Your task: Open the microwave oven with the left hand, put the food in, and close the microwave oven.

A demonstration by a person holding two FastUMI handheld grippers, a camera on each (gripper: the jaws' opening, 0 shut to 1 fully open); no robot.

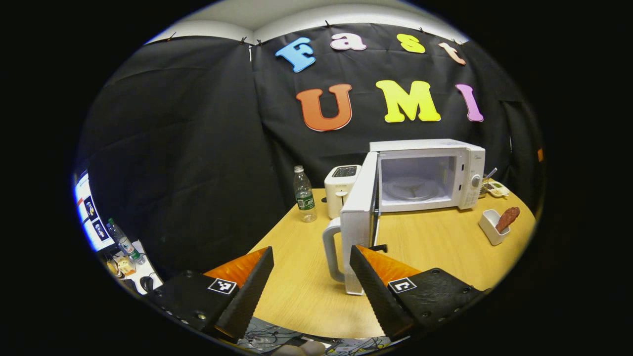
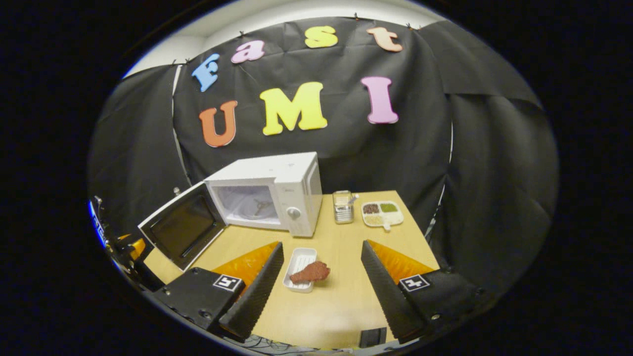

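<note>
**Desk:** While the microwave oven (image 1: 425, 175) stands with its door (image 1: 360, 222) swung wide in the left gripper view, what is the left gripper (image 1: 310, 277) doing?

**Photographer:** Hovering just short of the door's looped handle (image 1: 332, 257), fingers spread and holding nothing. The cavity and its glass turntable (image 1: 411, 189) are bare. A water bottle (image 1: 304, 194) and a white toaster (image 1: 340, 189) stand to the left of the oven on the wooden table (image 1: 435, 237). Off to the right sits a small white tray (image 1: 490, 226) with the reddish-brown food (image 1: 507, 218) propped on it.

**Desk:** And the right gripper view?

**Photographer:** The right gripper (image 2: 321, 277) hangs over the table (image 2: 341, 301), jaws wide apart and empty, with the tray (image 2: 299, 268) and the food (image 2: 310, 272) lying between and just beyond its fingers. The oven (image 2: 269, 195) sits behind to the left, its door (image 2: 182, 231) folded out toward the camera. A metal canister (image 2: 342, 206) and a divided dish (image 2: 382, 213) stand to the right of the oven.

**Desk:** How would the food handle?

**Photographer:** My guess: light, with a rough surface that should not slip, though whether it is soft or stiff cannot be told. The shallow tray looks rigid and light, and pinching its long rim, or closing across its narrow width, seems the safer hold; kept level, the piece overhanging the edge should stay put.
</note>
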